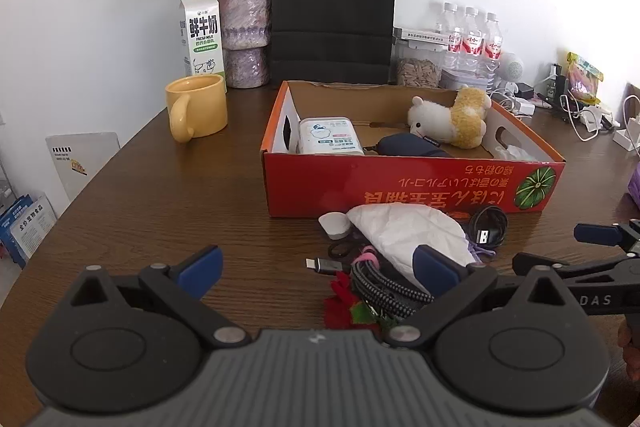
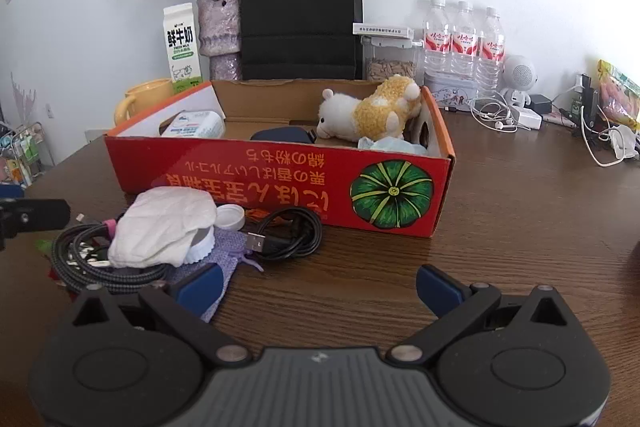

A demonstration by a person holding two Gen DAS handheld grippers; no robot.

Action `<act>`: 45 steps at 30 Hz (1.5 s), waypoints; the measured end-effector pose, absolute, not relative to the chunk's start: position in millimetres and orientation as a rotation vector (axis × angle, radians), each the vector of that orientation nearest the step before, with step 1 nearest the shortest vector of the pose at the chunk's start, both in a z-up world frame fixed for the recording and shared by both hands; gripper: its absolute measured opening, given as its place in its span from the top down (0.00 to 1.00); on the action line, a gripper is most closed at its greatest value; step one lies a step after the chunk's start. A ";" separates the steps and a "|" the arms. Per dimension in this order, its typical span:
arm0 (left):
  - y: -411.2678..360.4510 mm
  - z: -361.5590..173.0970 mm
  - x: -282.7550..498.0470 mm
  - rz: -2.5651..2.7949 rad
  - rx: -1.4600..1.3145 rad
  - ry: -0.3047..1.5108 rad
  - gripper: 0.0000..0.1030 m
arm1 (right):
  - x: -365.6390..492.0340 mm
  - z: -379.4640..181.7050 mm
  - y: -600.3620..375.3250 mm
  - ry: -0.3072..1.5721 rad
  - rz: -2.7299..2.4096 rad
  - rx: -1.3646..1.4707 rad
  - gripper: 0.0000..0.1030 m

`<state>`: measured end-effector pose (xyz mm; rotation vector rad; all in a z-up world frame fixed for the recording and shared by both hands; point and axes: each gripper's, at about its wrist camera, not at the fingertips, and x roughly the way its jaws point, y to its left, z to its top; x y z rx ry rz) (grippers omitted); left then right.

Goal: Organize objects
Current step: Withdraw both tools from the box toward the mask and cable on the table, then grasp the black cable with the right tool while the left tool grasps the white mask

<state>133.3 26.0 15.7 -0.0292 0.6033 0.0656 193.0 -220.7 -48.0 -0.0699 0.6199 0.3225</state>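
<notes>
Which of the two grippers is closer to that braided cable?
Left. The left gripper is open with the braided cable lying between its fingers. The right gripper is open over bare table, the cable off to its left.

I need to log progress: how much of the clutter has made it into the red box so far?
Partly done. The red box already holds the plush toy, a wipes pack and a dark pouch. Both grippers, left and right, are open and hold nothing. Left: white cloth, black cable, braided cable.
</notes>
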 end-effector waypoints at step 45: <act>10.4 12.6 163.1 0.043 -0.035 0.655 0.00 | 203.3 -49.6 -243.2 0.503 0.319 0.006 0.49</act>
